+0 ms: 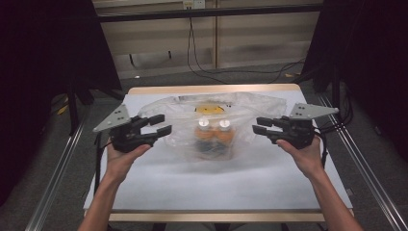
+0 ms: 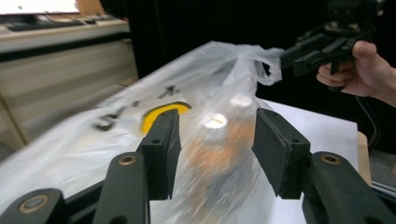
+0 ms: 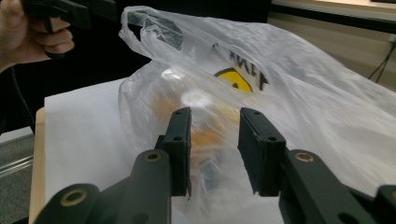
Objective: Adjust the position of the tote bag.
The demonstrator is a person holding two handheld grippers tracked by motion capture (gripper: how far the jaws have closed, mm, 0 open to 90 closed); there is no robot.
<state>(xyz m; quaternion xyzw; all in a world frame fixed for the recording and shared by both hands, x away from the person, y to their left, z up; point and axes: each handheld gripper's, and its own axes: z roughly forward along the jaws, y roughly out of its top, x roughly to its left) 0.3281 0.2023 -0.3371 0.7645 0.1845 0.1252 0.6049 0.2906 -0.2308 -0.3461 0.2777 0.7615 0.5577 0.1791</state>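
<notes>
A clear plastic bag [image 1: 216, 115] with a yellow print lies on the white table [image 1: 192, 183]. Inside it stand two orange bottles [image 1: 215, 136] with white caps. My left gripper [image 1: 159, 126] hovers open at the bag's left edge, my right gripper [image 1: 260, 125] open at its right edge. In the left gripper view the bag [image 2: 205, 107] shows between my open jaws, with the bottles [image 2: 219, 144] blurred inside; the left gripper [image 2: 215, 140] holds nothing. In the right gripper view the bag [image 3: 261, 70] and bottles [image 3: 201, 121] sit beyond the open right gripper [image 3: 215, 140].
The table's wooden edge [image 1: 211, 89] runs along the far side. Metal rails [image 1: 57, 168] flank the table left and right. Black cables [image 1: 202, 62] lie on the floor behind. The other hand and gripper [image 2: 336, 46] face me across the bag.
</notes>
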